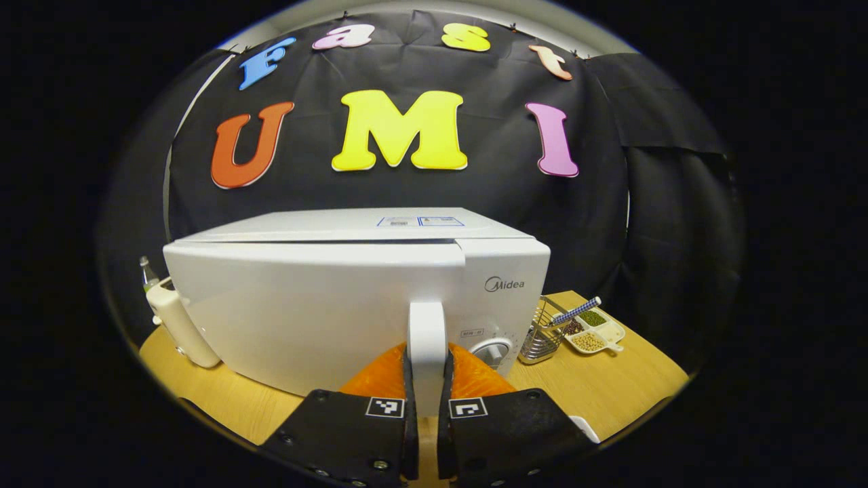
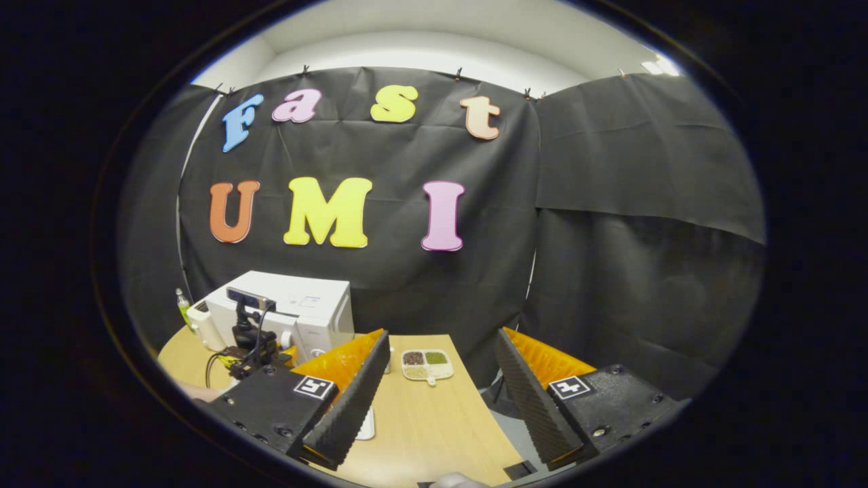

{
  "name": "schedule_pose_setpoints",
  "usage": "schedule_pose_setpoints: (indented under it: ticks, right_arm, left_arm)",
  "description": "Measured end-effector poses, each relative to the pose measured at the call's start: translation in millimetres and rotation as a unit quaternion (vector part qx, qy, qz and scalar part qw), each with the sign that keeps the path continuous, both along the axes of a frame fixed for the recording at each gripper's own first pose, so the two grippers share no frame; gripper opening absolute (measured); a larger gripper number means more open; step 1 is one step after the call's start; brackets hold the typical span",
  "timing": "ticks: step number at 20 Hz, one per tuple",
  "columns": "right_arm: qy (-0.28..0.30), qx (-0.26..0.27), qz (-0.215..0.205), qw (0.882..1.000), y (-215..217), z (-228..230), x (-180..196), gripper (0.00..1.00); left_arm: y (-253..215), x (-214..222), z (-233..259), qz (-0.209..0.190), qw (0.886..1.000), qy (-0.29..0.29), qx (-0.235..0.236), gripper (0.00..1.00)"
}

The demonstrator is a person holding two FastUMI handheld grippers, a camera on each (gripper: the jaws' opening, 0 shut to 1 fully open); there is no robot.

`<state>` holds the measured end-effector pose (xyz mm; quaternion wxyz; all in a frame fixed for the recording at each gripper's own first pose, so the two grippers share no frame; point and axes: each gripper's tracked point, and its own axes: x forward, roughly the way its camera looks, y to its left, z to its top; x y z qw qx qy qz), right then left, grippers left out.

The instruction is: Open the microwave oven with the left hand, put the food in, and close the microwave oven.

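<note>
A white microwave (image 1: pixel 339 298) stands on the wooden table (image 1: pixel 610 386), close in front of me in the left gripper view. My left gripper (image 1: pixel 427 369) is shut on its upright white door handle (image 1: pixel 427 325), one orange-backed finger on each side. A thin dark gap runs along the top edge of the door. In the right gripper view the microwave (image 2: pixel 298 305) stands far off at the left, with the left gripper (image 2: pixel 254 342) in front of it. My right gripper (image 2: pixel 441 379) hangs open over the table's near end with nothing between its fingers. A white divided dish of beans (image 2: pixel 427 364) lies beyond it.
Right of the microwave stand a wire basket (image 1: pixel 542 332) and the divided dish (image 1: pixel 595 332). A white container (image 1: pixel 180 325) and a small bottle (image 2: pixel 182 305) stand at its left. A white plate edge (image 2: pixel 366 423) peeks out behind my right gripper's left finger.
</note>
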<state>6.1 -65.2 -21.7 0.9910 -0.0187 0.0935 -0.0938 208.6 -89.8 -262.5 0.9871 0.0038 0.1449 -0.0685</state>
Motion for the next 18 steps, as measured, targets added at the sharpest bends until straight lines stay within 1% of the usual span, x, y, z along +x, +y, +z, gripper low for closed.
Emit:
schedule_pose_setpoints:
  ticks: [2,4,6,7,8,12,13,14,17,18]
  right_arm:
    - [0.003,0.005,0.005,1.000,4,-4,1,1.00]
    - [0.006,0.005,0.013,1.000,9,-7,5,1.00]
    - [0.007,0.009,0.029,1.000,20,-9,8,1.00]
    - [0.007,0.011,0.037,0.999,26,-9,9,0.93]
    - [0.007,0.012,0.046,0.999,33,-10,10,1.00]
    - [0.008,0.013,0.084,0.996,62,-15,6,1.00]
    - [0.007,0.013,0.093,0.996,68,-15,4,0.93]
    - [0.006,0.013,0.099,0.995,74,-15,1,1.00]
    - [0.003,0.016,0.114,0.993,86,-15,-8,1.00]
    - [0.002,0.017,0.117,0.993,89,-17,-10,1.00]
  left_arm:
    - [5,-21,-1,-0.010,1.000,-0.011,0.002,0.10]
    - [13,-44,-2,-0.012,1.000,-0.001,-0.008,0.10]
    - [22,-65,-1,-0.015,1.000,0.002,-0.006,0.10]
    - [28,-75,0,-0.014,1.000,0.002,-0.001,0.10]
    - [34,-87,1,-0.012,1.000,0.003,0.006,0.11]
    - [60,-120,1,0.013,1.000,0.011,0.017,0.14]
    - [68,-128,2,0.020,0.999,0.009,0.023,0.15]
    - [73,-135,3,0.026,0.999,0.008,0.030,0.18]
    - [97,-151,6,0.050,0.998,0.000,0.050,0.25]
    - [107,-154,11,0.057,0.997,-0.008,0.051,0.45]
